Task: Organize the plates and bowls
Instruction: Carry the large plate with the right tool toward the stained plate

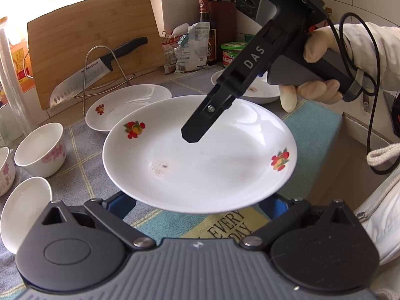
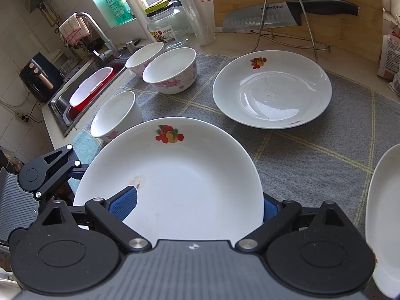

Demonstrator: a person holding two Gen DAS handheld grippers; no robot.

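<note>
I hold the plate [image 1: 200, 155] in the air between both grippers, above the mat [image 2: 312, 155]. My right gripper [image 2: 197, 207] stands wide, pads against opposite rims. My left gripper [image 1: 197, 203] cradles the near edge; whether it pinches, I cannot tell. A second plate [image 2: 272, 90] lies far right, a likely base for stacking.

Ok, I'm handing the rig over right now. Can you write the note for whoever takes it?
Left gripper: its fingers are under the near rim of the lifted plate; I cannot tell if it is clamped.
Right gripper: jaws wide and straddling the same plate, one pad on its inner face, the other behind the rim; grip unclear.
On the mat: second plate, third plate at the right edge, and three separate bowls.
Done: one plate picked up, nothing stacked.
Left: probably stack the plates and nest the bowls.
</note>
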